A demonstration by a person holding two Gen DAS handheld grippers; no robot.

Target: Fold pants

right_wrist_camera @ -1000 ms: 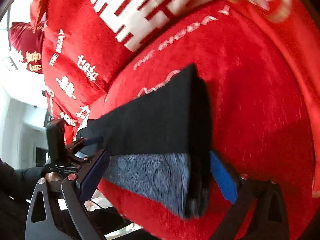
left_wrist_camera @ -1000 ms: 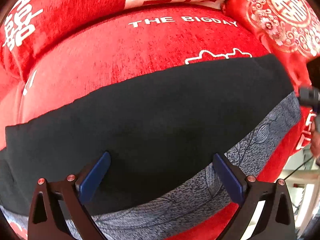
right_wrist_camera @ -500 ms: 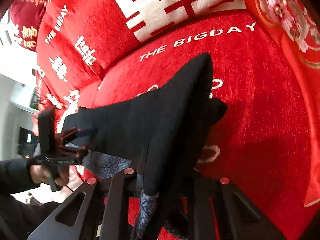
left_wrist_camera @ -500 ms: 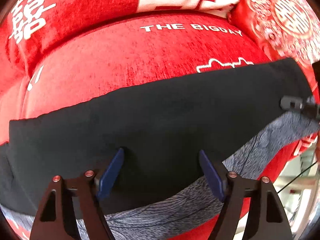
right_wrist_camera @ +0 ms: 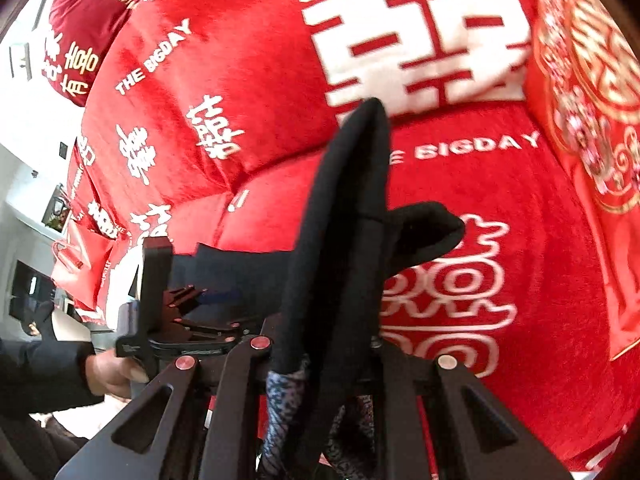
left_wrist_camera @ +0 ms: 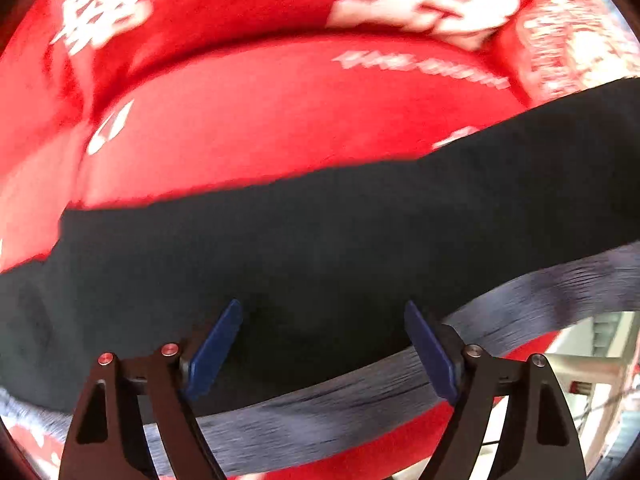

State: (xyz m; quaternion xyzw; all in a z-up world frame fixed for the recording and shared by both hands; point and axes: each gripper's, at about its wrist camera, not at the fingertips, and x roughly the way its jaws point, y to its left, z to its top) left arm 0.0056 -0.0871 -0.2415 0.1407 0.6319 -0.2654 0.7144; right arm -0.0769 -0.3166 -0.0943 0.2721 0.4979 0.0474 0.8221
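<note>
Since a second ago the right gripper (right_wrist_camera: pixel 340 364) has gone from standing wide around the end of the pants (left_wrist_camera: pixel 320 248) to being clamped tight on it, and that end has come up off the sofa (right_wrist_camera: pixel 500 200). Black fabric now stands upright out of the closed jaws, with one fold flopping over to the right and a strip of the grey patterned lining (right_wrist_camera: pixel 280 404) showing at the base of the pinch. The rest of the pants lies stretched across the red sofa seat as a long dark band, its grey lining (left_wrist_camera: pixel 520 300) exposed along the near edge. The left gripper (left_wrist_camera: pixel 322 344) hangs over the middle of that band, pointing steeply down; its blue pads (left_wrist_camera: pixel 214 352) stand well apart and the jaws are opening, with black cloth lying below and between them but no pad pressing on it. Whether the fingertips touch the cloth cannot be told. In the right wrist view the left gripper (right_wrist_camera: pixel 208 300) appears at the far end of the band, carried by a hand (right_wrist_camera: pixel 114 374) in a dark sleeve (right_wrist_camera: pixel 44 372). Red cushions (right_wrist_camera: pixel 224 60) with white lettering back the seat, and an embroidered red pillow (right_wrist_camera: pixel 588 92) sits at the right.
</note>
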